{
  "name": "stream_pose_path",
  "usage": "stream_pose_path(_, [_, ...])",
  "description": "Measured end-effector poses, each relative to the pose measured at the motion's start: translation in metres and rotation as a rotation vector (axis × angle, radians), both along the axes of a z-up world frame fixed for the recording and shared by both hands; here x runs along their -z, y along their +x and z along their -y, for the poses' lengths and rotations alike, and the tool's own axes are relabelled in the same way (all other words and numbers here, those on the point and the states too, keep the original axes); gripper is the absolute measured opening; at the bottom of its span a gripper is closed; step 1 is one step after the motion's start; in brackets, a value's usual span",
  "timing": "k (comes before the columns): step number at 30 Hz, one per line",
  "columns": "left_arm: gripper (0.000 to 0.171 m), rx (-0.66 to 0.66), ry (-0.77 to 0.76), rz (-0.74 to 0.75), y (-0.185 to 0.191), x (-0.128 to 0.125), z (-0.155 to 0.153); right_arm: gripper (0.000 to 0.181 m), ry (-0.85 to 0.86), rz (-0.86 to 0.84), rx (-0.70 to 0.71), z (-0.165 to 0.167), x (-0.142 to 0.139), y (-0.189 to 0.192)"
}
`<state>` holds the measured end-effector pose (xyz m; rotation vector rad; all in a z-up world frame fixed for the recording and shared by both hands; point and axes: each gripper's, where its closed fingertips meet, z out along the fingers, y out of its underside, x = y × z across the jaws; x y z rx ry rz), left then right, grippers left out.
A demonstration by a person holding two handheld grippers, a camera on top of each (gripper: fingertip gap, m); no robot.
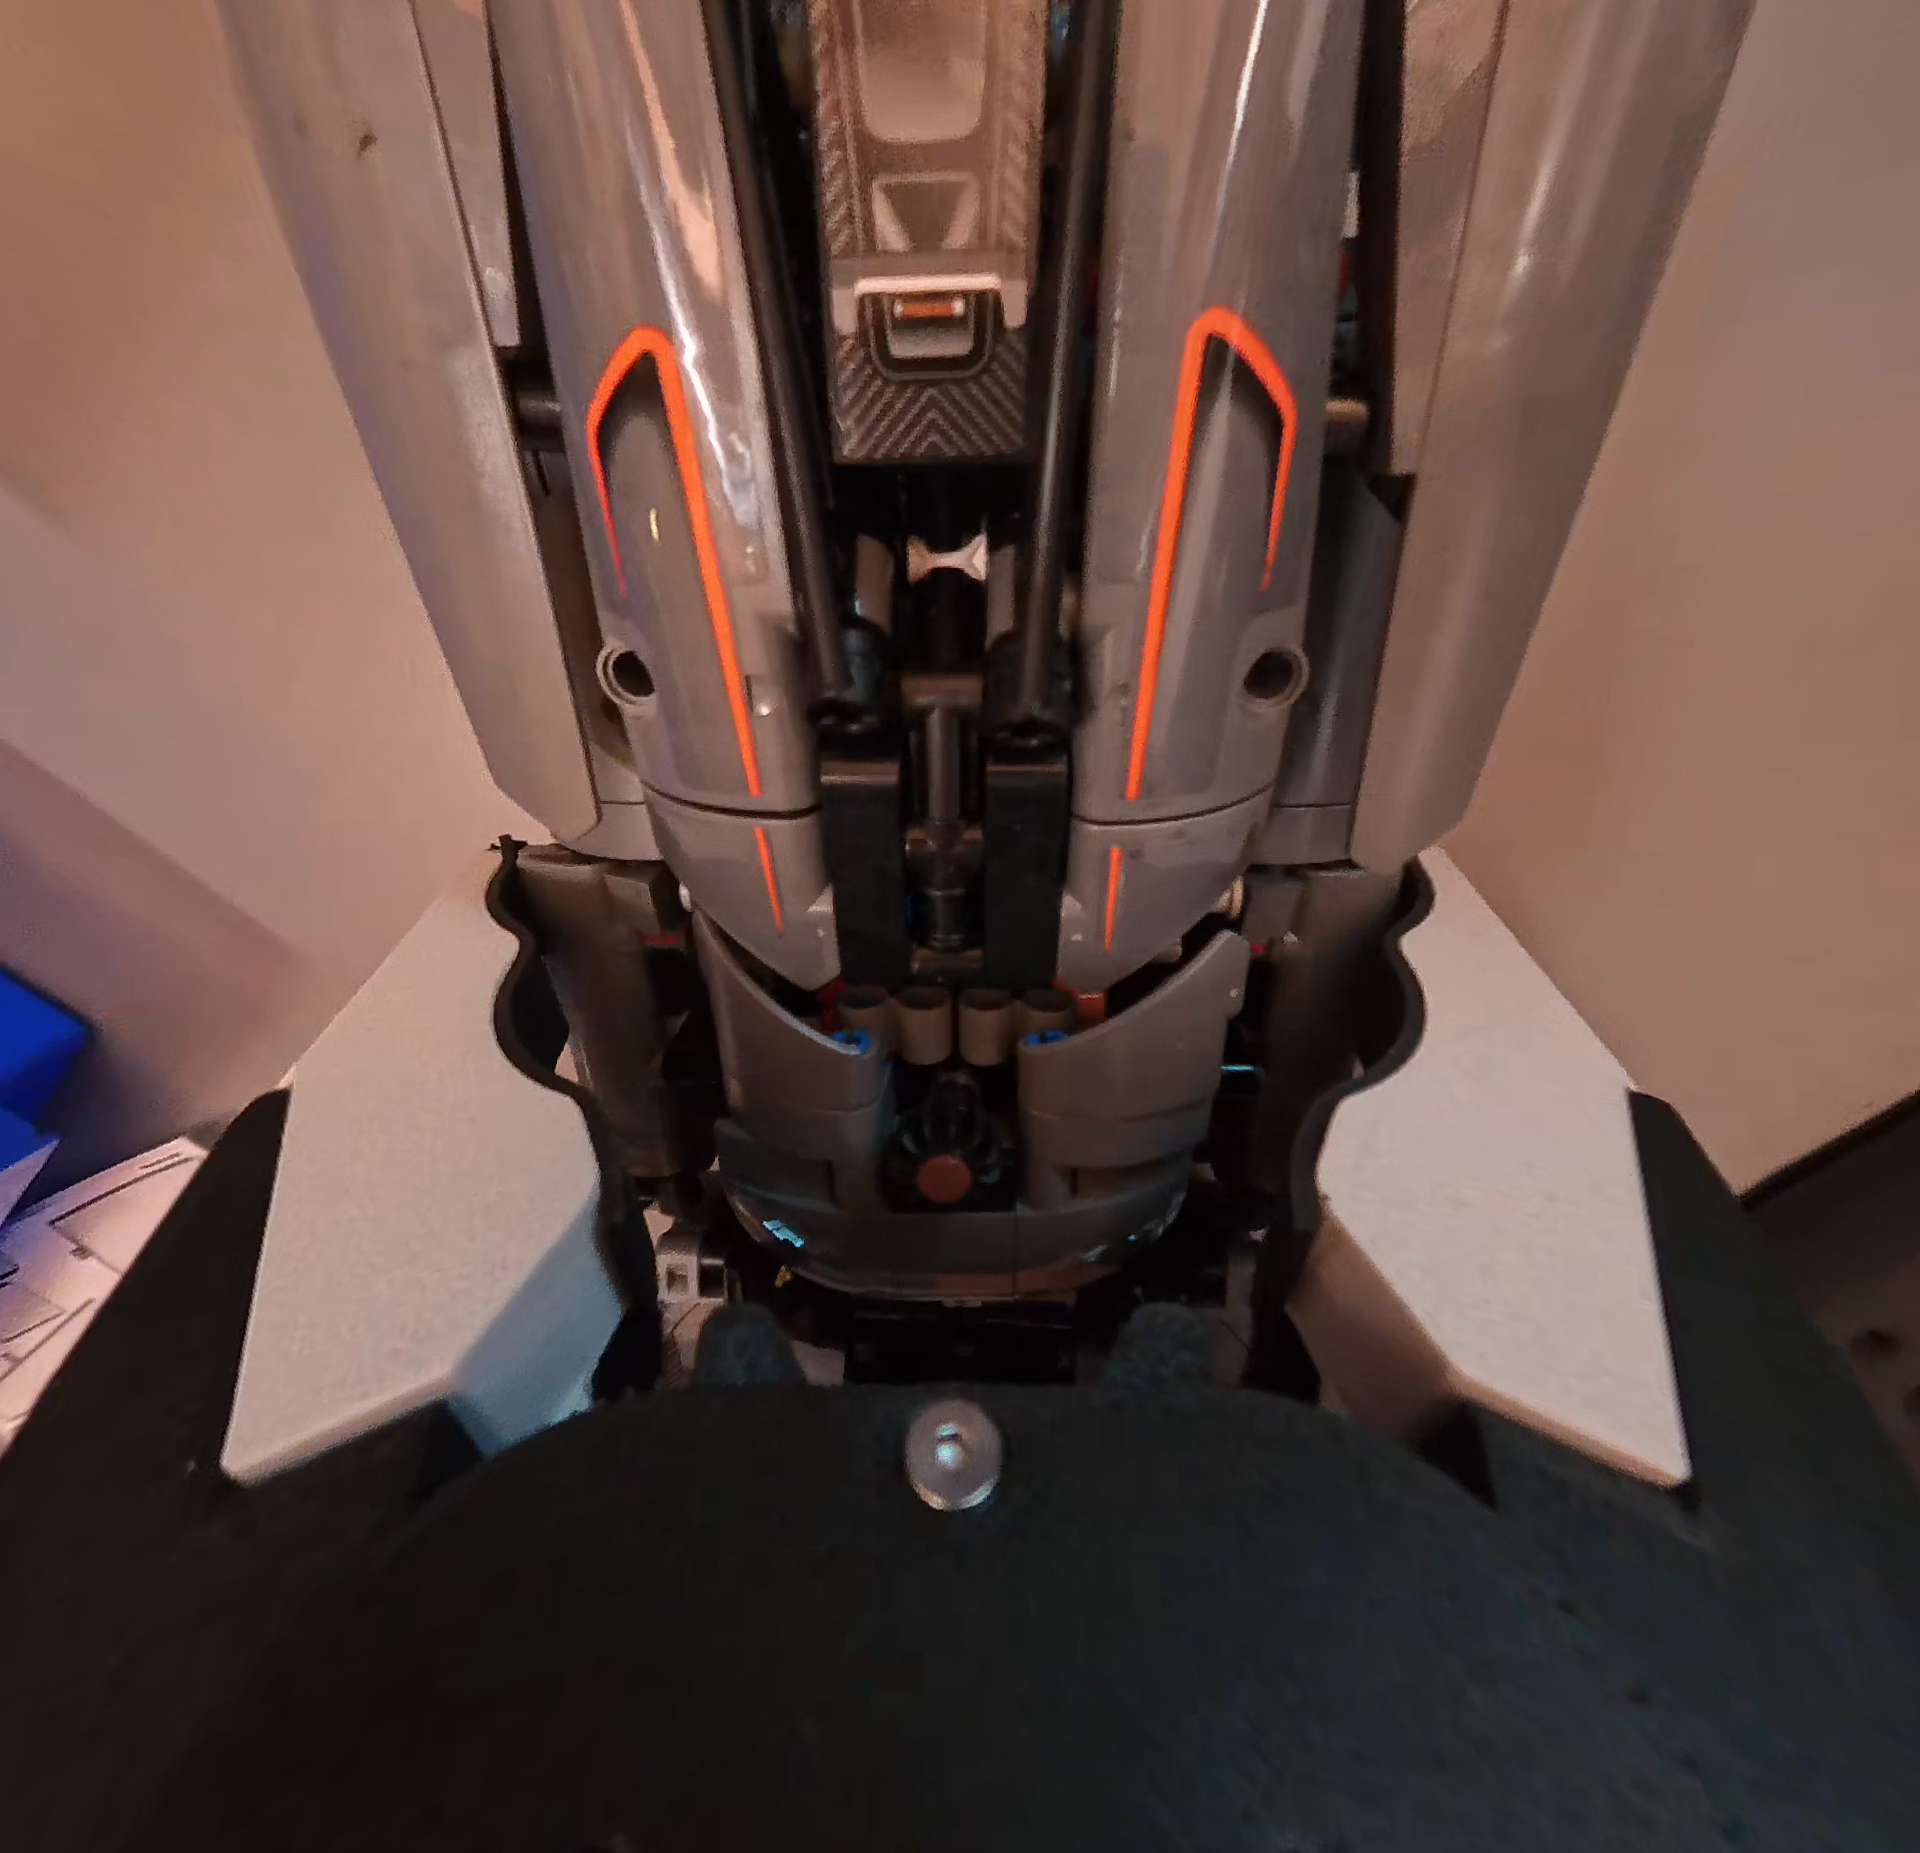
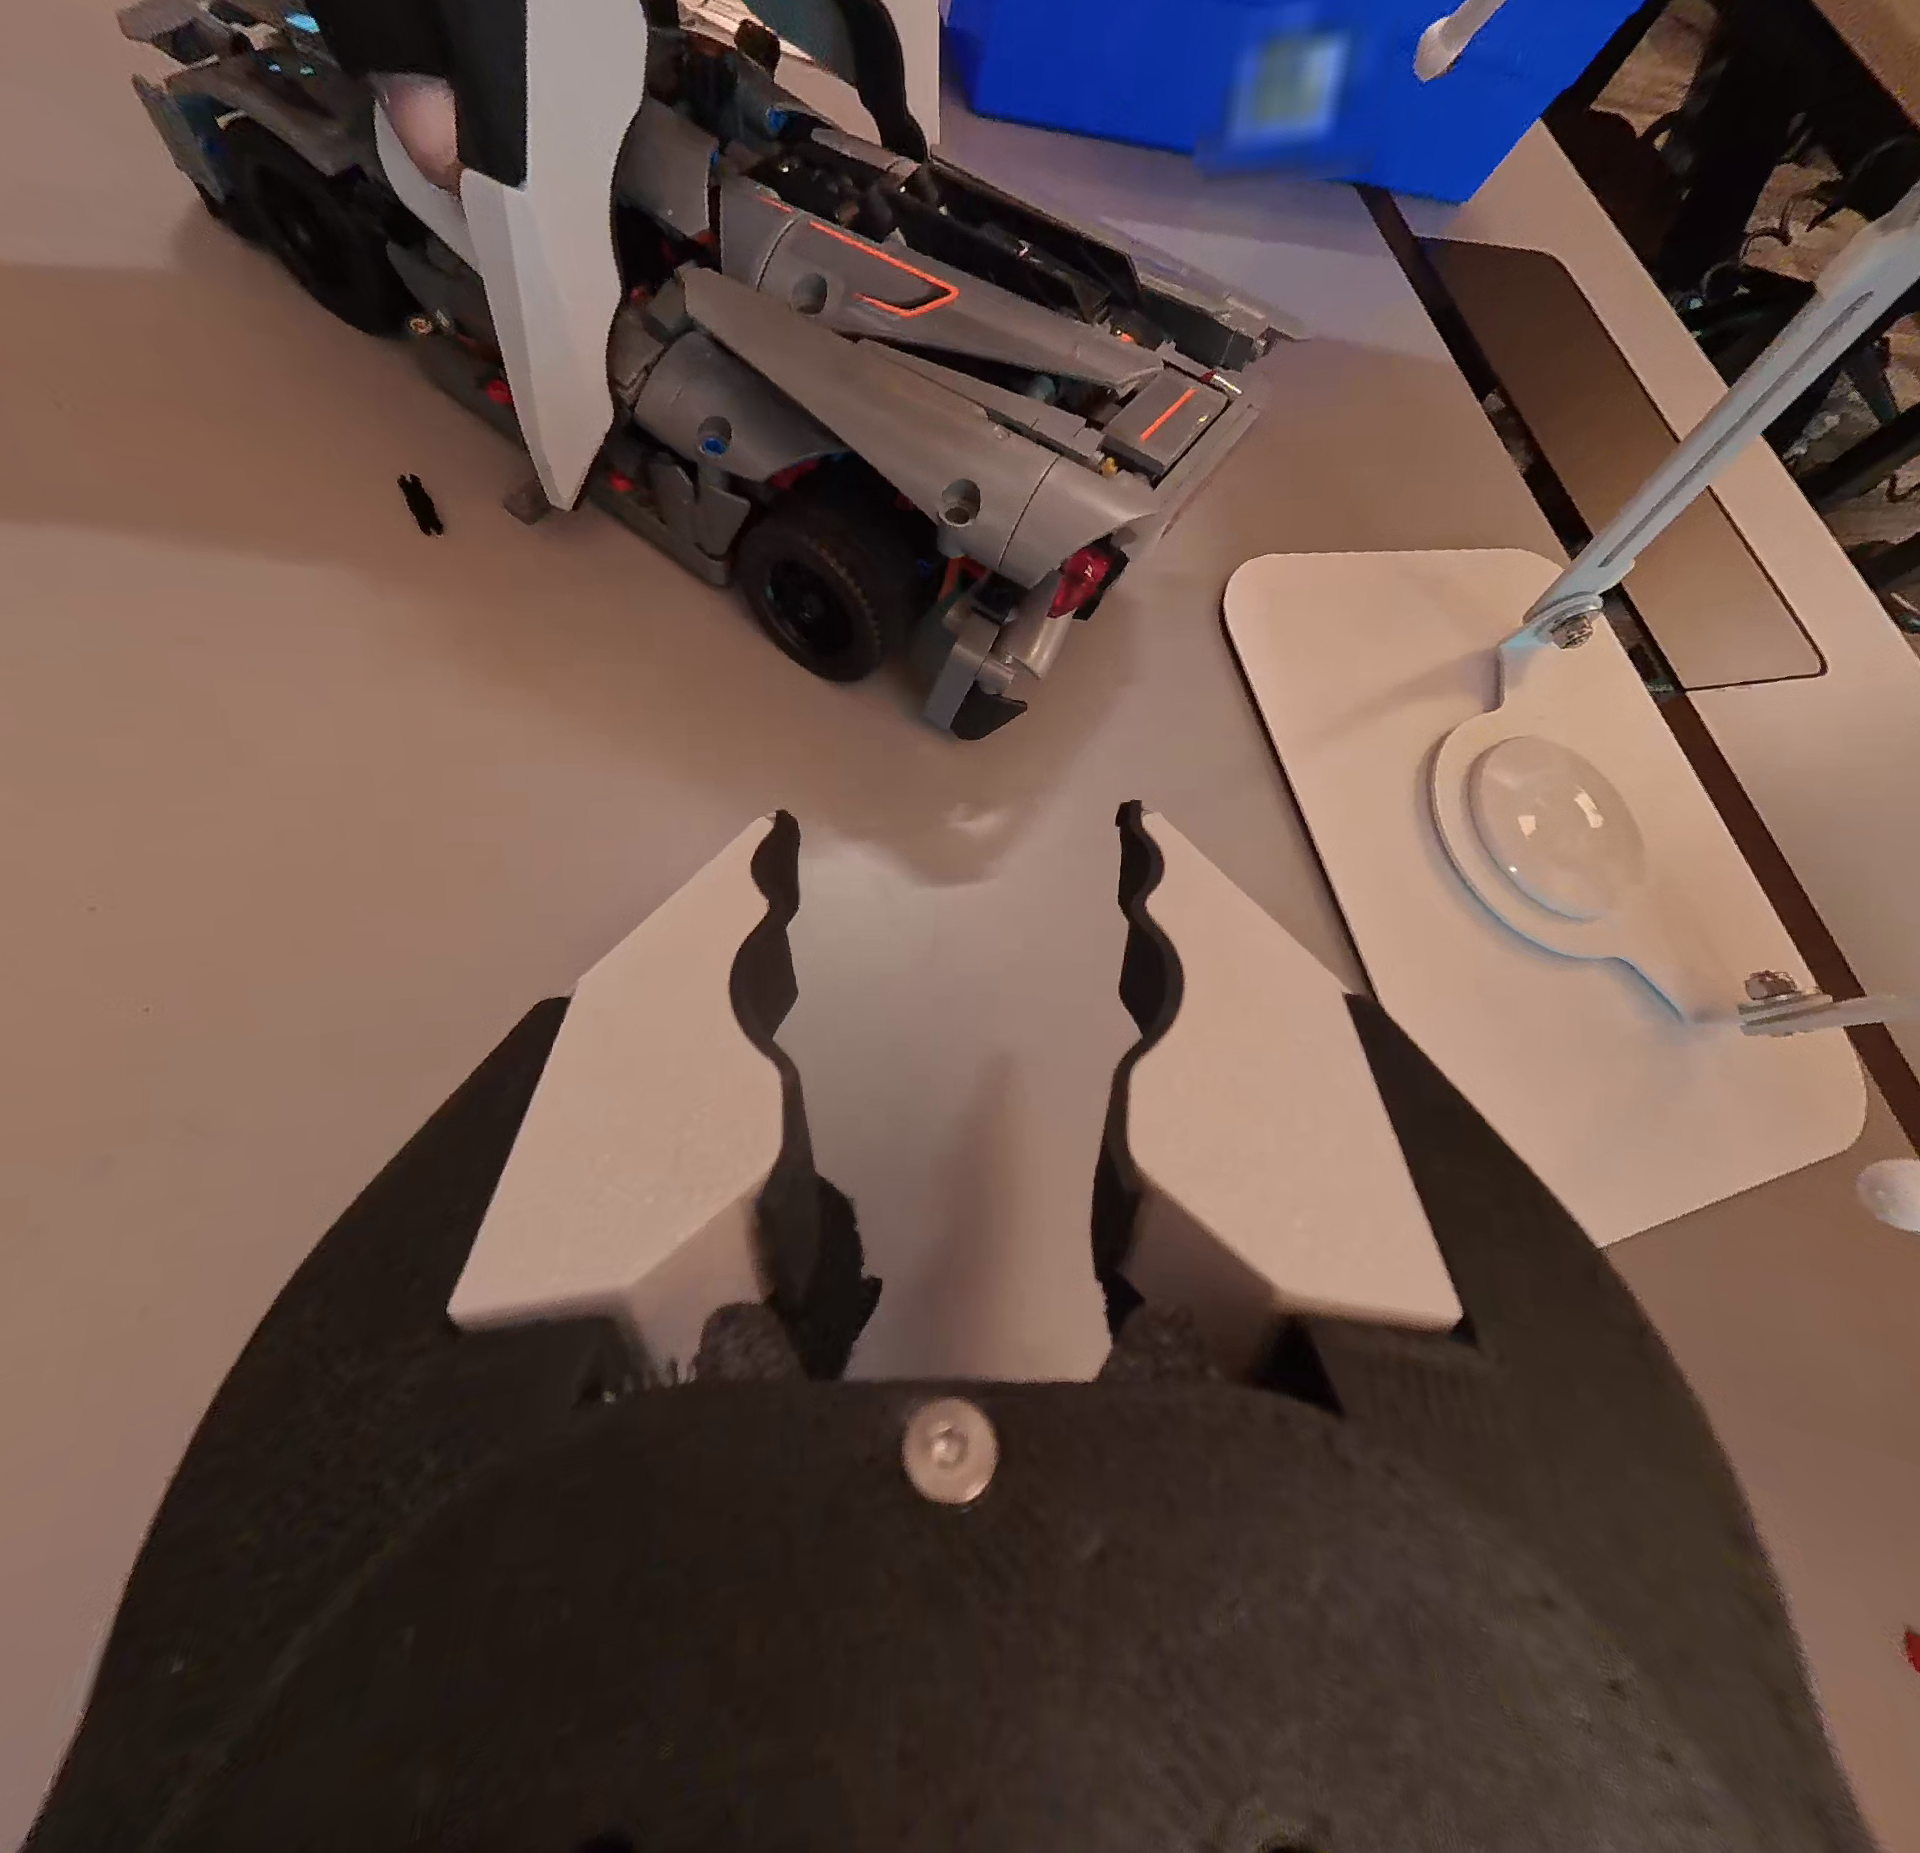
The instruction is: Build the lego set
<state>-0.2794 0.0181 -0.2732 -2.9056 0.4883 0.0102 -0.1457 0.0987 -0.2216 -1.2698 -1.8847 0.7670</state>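
A grey lego car with orange stripes (image 1: pixel 707 577) fills the left wrist view, seen along its length. My left gripper (image 1: pixel 956 863) straddles the car's body with a finger pressed on each side, shut on it. In the right wrist view the car (image 2: pixel 935 369) stands on its wheels on the table, with the left gripper (image 2: pixel 738 323) coming down over its middle. My right gripper (image 2: pixel 956 816) is open and empty, low over the table in front of the car's end. A small black lego pin (image 2: pixel 420 504) lies on the table left of the car.
A blue bin (image 2: pixel 1247 58) stands behind the car. A white base plate (image 2: pixel 1351 723) with a clear dome and a metal arm lies at the right, near the table edge. Printed paper sheets (image 1: pixel 62 1273) and a blue box (image 1: pixel 31 1034) show at the left. My left gripper is the nearer one to the small black lego pin (image 2: pixel 420 504): about 4 centimeters, against 15 centimeters.
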Motion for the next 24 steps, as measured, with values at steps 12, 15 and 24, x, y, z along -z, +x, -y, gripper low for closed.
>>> stream_pose_path(12, [0.142, -0.058, 0.141, 0.128, 0.002, -0.030, -0.010, 0.062, 0.061, -0.003, -0.048, 0.039, 0.009, -0.027])
stream_pose_path(15, [0.136, -0.045, 0.188, 0.157, 0.006, -0.035, -0.016, 0.059, 0.119, 0.017, -0.057, 0.048, 0.017, -0.038])
stream_pose_path(24, [0.133, -0.033, 0.168, 0.234, 0.012, -0.026, -0.021, 0.056, 0.206, 0.064, 0.047, 0.043, 0.032, -0.063])
